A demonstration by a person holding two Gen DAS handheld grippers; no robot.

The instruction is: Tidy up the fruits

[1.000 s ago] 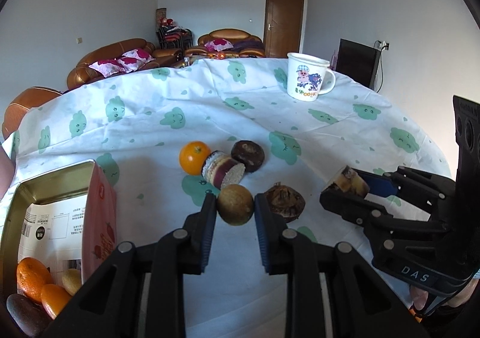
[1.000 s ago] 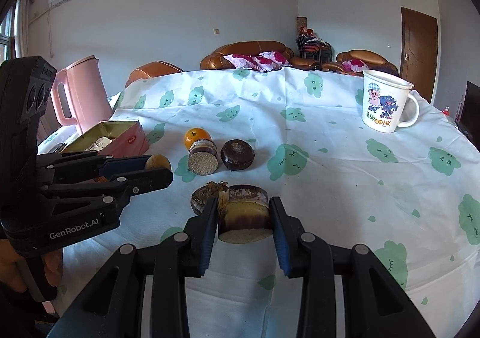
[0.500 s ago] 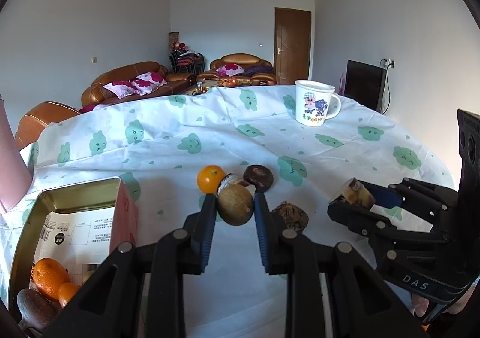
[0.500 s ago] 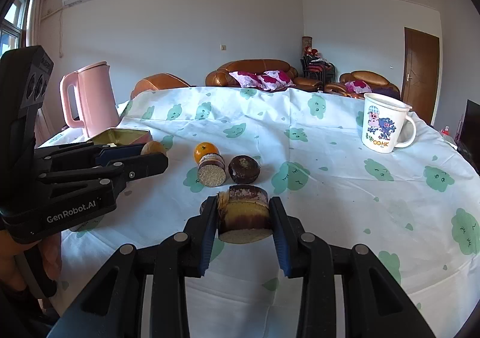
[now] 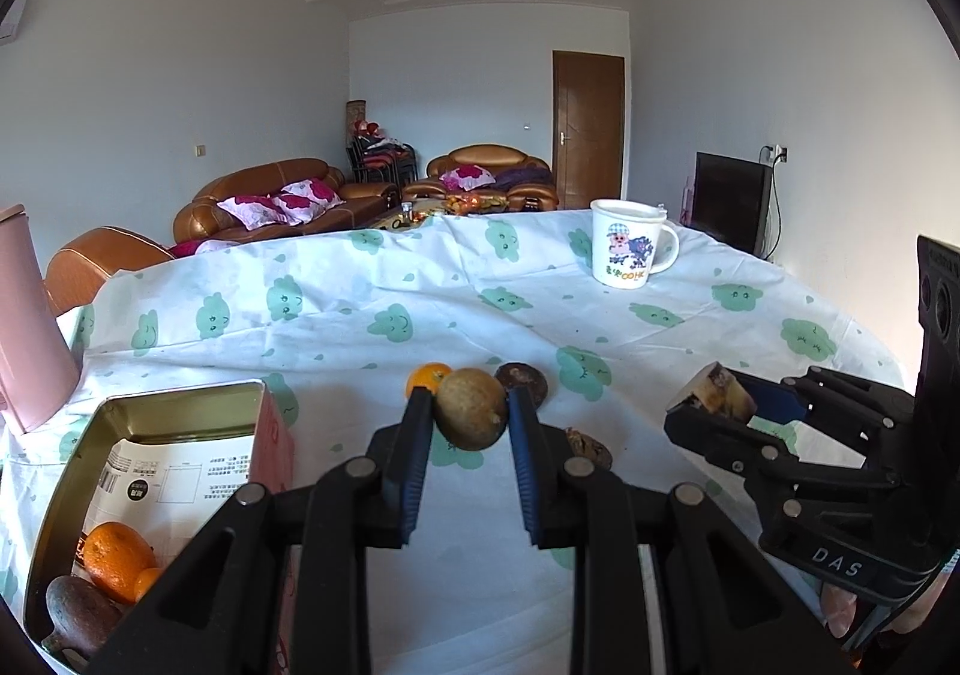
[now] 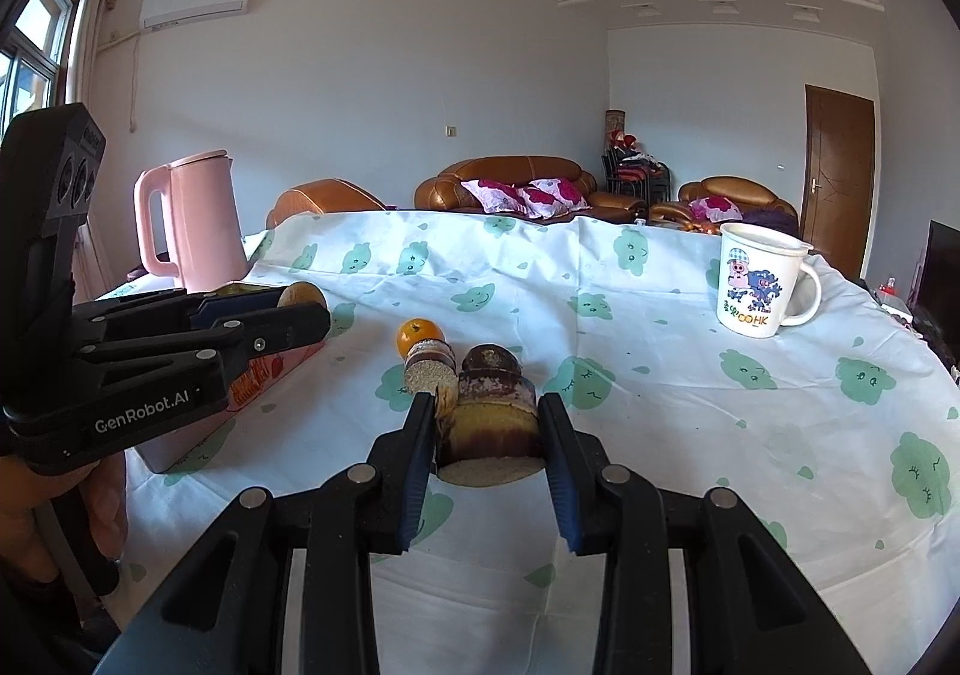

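My left gripper [image 5: 469,416] is shut on a round brown fruit [image 5: 470,414] and holds it above the table. My right gripper [image 6: 487,429] is shut on a cut sugarcane piece [image 6: 489,429], also held off the cloth. An orange [image 6: 417,335], a second cane piece [image 6: 427,366] and a dark round fruit [image 5: 523,382] lie on the cloth ahead. A wrinkled brown fruit [image 5: 589,447] lies nearer. The open pink tin [image 5: 150,471] at left holds an orange [image 5: 117,552] and a dark fruit [image 5: 75,615].
A pink kettle [image 6: 192,222] stands at the table's left edge beside the tin. A white cartoon mug [image 6: 759,282] stands at the far right of the table [image 6: 690,405]. Sofas and a door lie beyond.
Both grippers have lifted with their fruit, so the table fruits sit lower and farther in view. Both grips are unchanged.
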